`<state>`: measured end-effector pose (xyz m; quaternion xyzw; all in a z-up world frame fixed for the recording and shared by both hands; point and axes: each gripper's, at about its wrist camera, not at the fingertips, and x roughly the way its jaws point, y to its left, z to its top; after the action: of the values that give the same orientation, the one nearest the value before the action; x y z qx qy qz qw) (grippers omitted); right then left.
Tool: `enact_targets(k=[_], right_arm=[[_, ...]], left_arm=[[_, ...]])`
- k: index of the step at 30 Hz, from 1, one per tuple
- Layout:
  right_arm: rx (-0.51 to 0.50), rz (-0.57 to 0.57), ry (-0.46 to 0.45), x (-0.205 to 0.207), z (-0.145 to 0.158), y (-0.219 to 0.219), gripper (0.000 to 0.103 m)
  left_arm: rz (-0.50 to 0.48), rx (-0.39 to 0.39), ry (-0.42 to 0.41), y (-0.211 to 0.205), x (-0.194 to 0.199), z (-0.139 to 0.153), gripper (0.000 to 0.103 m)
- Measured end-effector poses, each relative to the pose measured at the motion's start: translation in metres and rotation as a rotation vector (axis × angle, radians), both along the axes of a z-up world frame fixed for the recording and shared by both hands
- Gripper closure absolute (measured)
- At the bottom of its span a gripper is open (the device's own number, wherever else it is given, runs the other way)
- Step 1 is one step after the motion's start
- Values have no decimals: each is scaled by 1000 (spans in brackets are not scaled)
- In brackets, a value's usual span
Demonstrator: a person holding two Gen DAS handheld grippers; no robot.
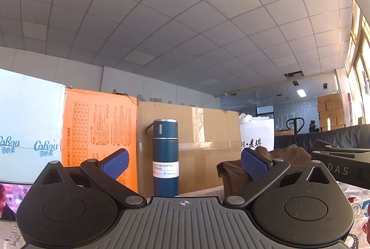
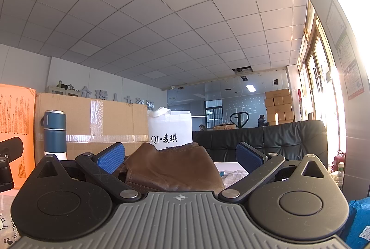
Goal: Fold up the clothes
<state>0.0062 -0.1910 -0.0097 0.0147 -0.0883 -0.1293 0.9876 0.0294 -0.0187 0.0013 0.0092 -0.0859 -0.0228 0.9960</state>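
A brown leather garment (image 2: 171,168) lies bunched on the table straight ahead of my right gripper (image 2: 180,157), which stands open with its blue pads on either side of it, not touching. In the left wrist view the same brown garment (image 1: 286,155) sits to the right, partly behind the right pad. My left gripper (image 1: 185,163) is open and empty, pointing at a blue vacuum bottle (image 1: 165,156). The other gripper's black body (image 1: 342,165) shows at the right edge.
A row stands along the back of the table: a pale tissue carton (image 1: 27,129), an orange box (image 1: 99,133), a brown cardboard box (image 1: 203,145) and a white tote bag (image 2: 171,133). A black sofa (image 2: 266,142) lies beyond. A printed cloth (image 1: 356,202) covers the table.
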Motion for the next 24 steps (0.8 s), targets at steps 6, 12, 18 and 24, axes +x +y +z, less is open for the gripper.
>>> enact_targets(k=[6, 12, 18, 24], right_arm=[[0, -1, 0, 0, 0, 0, 0], [0, 0, 0, 0, 0, 0, 0], [0, 0, 0, 0, 0, 0, 0], [0, 1, 0, 0, 0, 0, 0]], left_arm=[[-1, 0, 1, 1, 0, 0, 0], [-1, 0, 1, 0, 0, 0, 0], [-2, -1, 4, 1, 1, 0, 0], [-2, -1, 4, 1, 2, 0, 0]])
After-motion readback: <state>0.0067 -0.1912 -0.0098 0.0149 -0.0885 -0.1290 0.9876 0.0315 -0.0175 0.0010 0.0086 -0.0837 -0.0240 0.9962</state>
